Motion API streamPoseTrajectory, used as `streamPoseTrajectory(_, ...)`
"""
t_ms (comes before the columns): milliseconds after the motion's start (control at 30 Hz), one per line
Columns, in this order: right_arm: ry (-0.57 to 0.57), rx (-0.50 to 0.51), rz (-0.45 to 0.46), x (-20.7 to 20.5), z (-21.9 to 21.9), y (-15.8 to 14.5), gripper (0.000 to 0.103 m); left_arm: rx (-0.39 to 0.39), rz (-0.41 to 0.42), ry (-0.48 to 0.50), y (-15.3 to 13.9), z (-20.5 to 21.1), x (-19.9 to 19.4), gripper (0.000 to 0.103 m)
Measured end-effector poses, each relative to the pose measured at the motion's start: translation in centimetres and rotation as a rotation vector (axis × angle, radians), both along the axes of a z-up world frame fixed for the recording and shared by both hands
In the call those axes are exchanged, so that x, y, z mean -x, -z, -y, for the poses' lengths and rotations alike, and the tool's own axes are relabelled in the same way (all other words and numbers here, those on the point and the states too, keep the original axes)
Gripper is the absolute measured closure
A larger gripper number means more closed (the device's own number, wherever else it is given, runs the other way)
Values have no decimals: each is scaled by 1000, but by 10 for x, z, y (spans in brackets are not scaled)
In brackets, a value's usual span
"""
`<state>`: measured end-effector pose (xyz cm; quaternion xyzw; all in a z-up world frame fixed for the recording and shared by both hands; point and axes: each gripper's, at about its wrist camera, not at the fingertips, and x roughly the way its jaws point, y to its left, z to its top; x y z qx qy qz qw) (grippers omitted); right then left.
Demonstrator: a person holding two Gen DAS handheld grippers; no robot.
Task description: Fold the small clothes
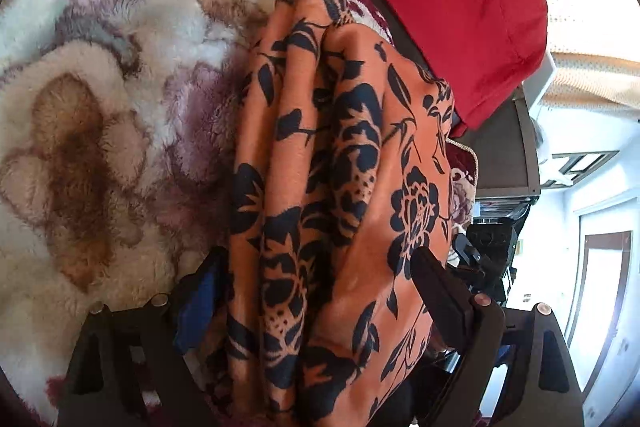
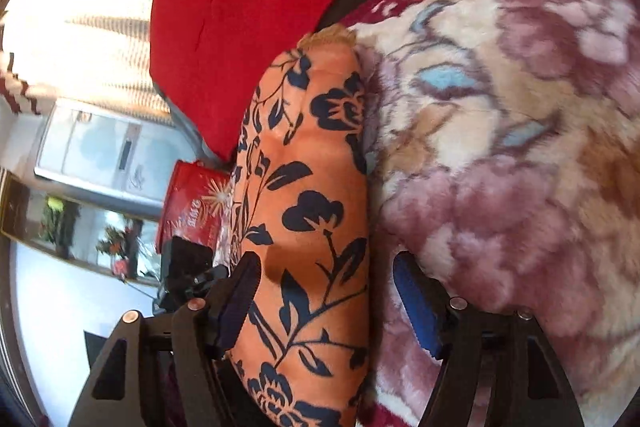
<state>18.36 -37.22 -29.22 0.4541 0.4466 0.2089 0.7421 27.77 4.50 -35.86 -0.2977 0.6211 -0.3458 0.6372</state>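
Two grippers, left (image 1: 320,283) and right (image 2: 324,283), straddle one orange floral garment (image 1: 340,155).

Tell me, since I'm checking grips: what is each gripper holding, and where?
Right gripper: nothing; one pad stands clear of the orange floral cloth. Left gripper: the bunched cloth fills its jaws, apparently gripped mid-bundle, not certain.

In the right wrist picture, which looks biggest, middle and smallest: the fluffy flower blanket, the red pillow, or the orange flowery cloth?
1. Fluffy flower blanket: fills most of the right side.
2. Red pillow and orange flowery cloth: look about alike, and the cloth sits nearer the camera, so no ranking.
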Motion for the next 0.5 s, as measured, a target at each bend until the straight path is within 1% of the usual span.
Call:
streamPoseTrajectory(167,-40,52,40,-14,-27,-3,30,10,14,21,-1,11,-3,12)
streamPoseTrajectory(267,-32,93,61,-21,-43,-5,29,10,25,20,-5,24,-7,12)
streamPoseTrajectory(300,-31,104,67,-20,-46,-6,31,5,28,15,-6,27,-6,12)
streamPoseTrajectory(333,-29,119,76,-20,-50,-8,34,-7,30,13,-6,30,-7,19)
streamPoseTrajectory(367,-25,123,79,-20,-53,-8,37,-27,36,14,-9,36,-7,28)
streamPoseTrajectory(433,-6,123,88,-17,-55,-11,45,-74,61,25,-14,47,-6,34)
streamPoseTrajectory(467,-2,126,94,-16,-53,-13,47,-84,74,27,-17,51,-5,40)
streamPoseTrajectory(500,5,128,105,-13,-52,-16,50,-90,84,26,-21,55,-4,43)
